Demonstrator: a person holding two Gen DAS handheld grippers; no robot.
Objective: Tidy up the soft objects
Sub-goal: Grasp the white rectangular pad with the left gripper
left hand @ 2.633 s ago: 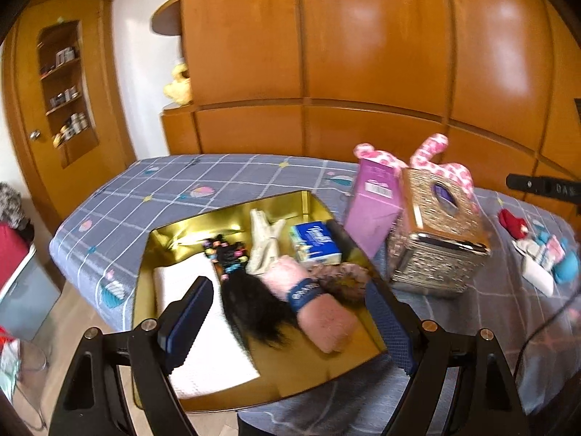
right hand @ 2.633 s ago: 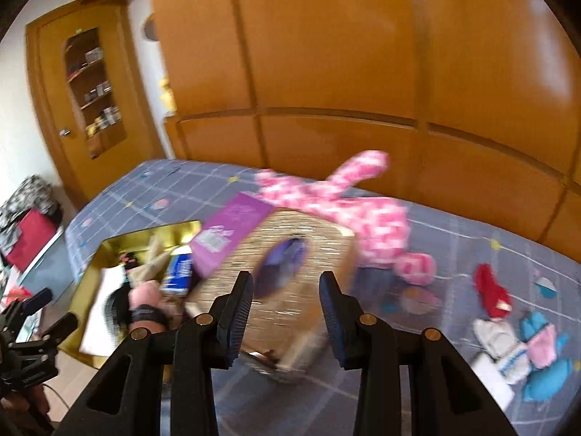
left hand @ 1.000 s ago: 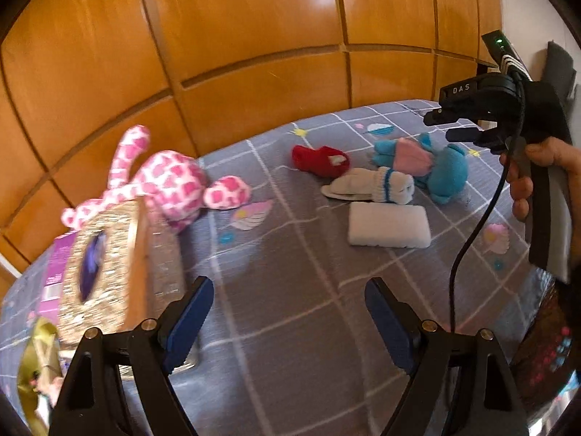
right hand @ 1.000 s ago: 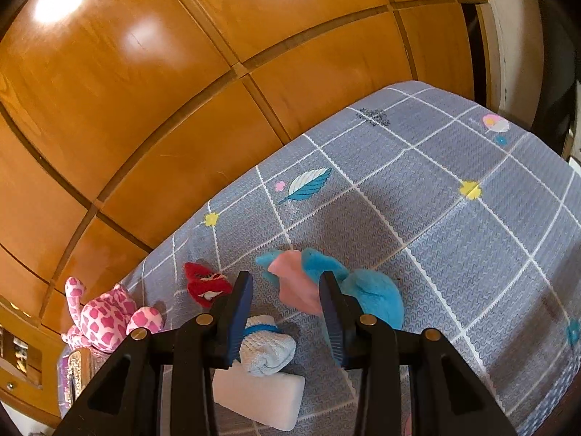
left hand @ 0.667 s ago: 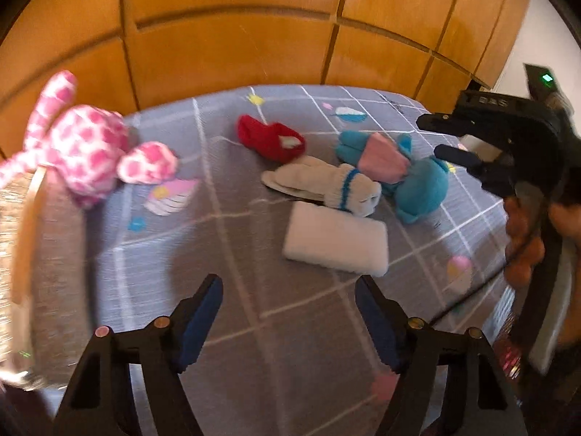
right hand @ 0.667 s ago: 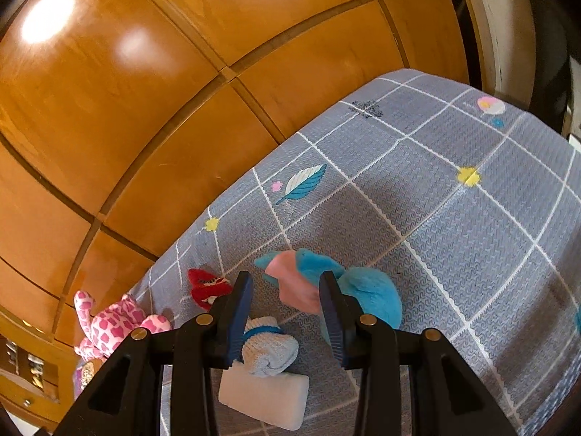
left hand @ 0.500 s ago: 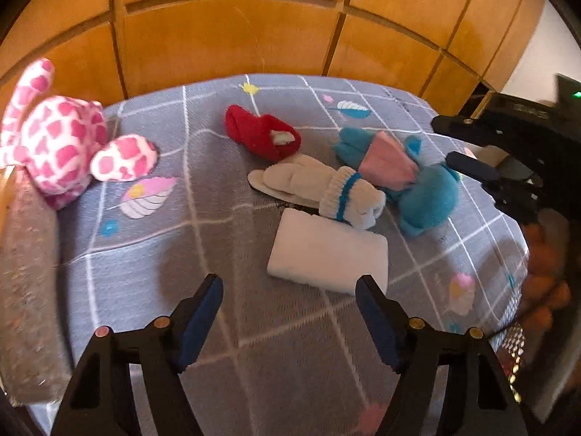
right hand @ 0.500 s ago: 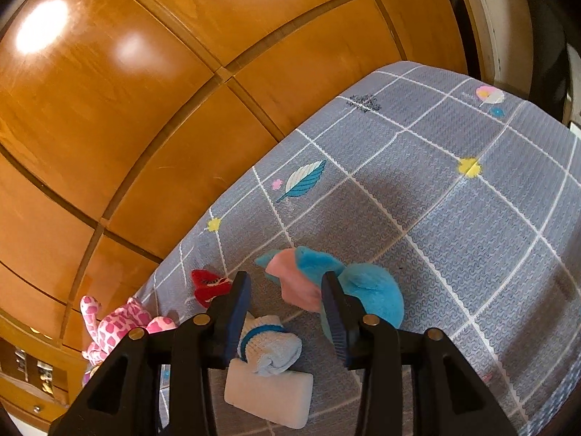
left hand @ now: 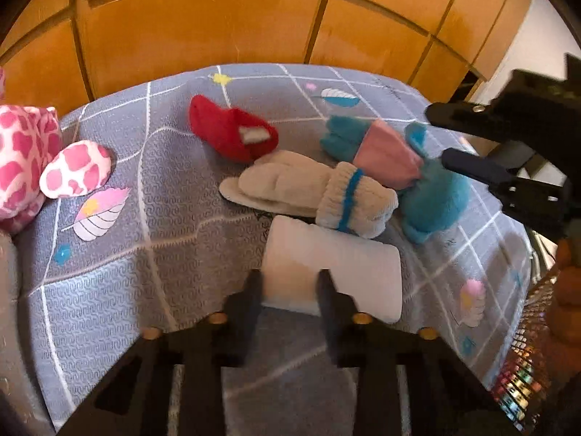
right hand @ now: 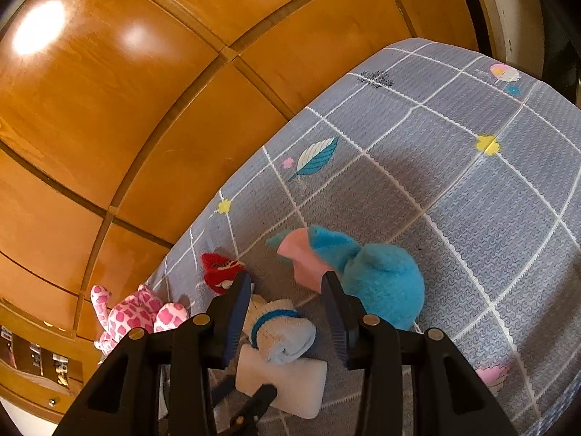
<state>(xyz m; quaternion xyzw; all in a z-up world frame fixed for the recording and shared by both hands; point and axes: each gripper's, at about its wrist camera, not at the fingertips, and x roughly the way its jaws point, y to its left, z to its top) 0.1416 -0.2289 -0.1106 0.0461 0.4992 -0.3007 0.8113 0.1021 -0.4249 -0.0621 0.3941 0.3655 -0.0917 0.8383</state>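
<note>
**Left hand-held gripper closes in on the white pad**

Half a second ago the left hand-held gripper stood wide and short of the white pad; it has since come down to the pad's near left corner, and its jaws have just been closing, blurred in the frame, with that corner between them. They now stand narrow about it; whether the fingers already press the pad I cannot tell.

The pad lies on the bed, low in the left wrist view, right of centre. Its far edge touches the cuff of the white sock, which partly rests on it. My guess is that a lift would drag the sock along or tip it off. Only a corner is taken, so the soft pad may sag or slip out.

Beyond the sock lie the red sock, touching its toe, and the blue toy with a pink part, touching its cuff at right. The pink plush sits at the left edge, well apart.

The right hand-held gripper hangs above the sock and toy, jaws partly apart and empty. It reaches in from the right of the left view and could crowd the way up.
</note>
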